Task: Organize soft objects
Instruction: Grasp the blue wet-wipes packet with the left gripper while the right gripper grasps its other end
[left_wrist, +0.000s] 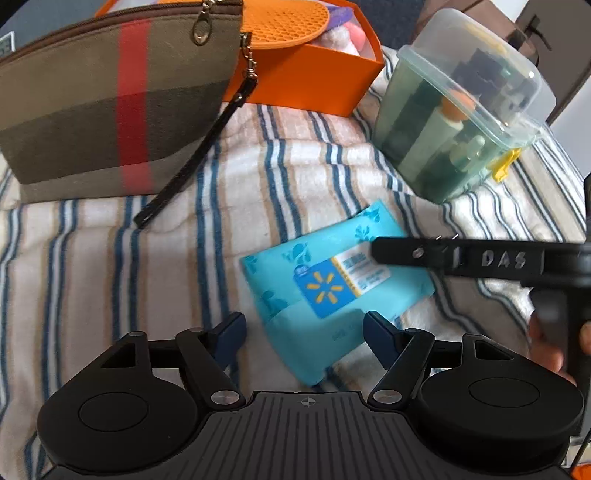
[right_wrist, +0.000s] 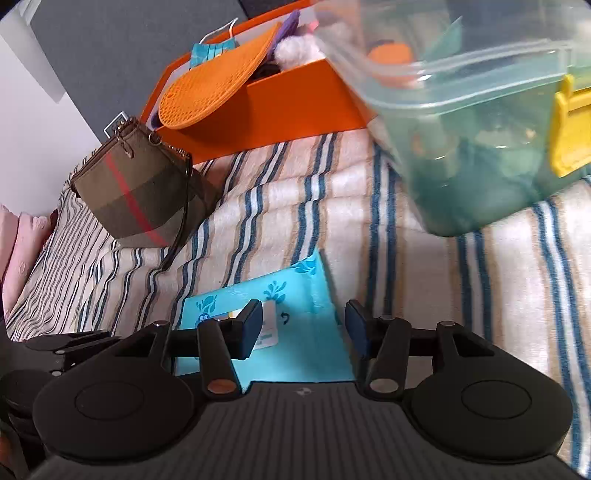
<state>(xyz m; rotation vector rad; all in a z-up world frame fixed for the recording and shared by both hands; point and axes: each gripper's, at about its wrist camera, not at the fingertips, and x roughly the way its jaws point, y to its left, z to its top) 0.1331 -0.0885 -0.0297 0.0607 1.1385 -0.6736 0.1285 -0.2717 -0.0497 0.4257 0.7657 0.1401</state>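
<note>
A turquoise wipes pack (left_wrist: 325, 284) lies flat on the striped towel (left_wrist: 110, 266). My left gripper (left_wrist: 304, 328) is open, its near end of the pack between the fingers. My right gripper (right_wrist: 303, 325) is open over the same pack (right_wrist: 295, 325); one of its fingers (left_wrist: 443, 254) reaches across the pack from the right in the left wrist view. A brown plaid pouch (left_wrist: 110, 103) with a red stripe stands at the far left. An orange box (left_wrist: 317, 74) behind holds an orange silicone mat (left_wrist: 284, 22) and soft items.
A clear lidded plastic container (left_wrist: 461, 110) with bottles and a yellow latch stands at the right, close above my right gripper (right_wrist: 480, 129). A pink cloth (right_wrist: 18, 251) lies at the far left edge. The pouch's dark strap (left_wrist: 192, 162) trails across the towel.
</note>
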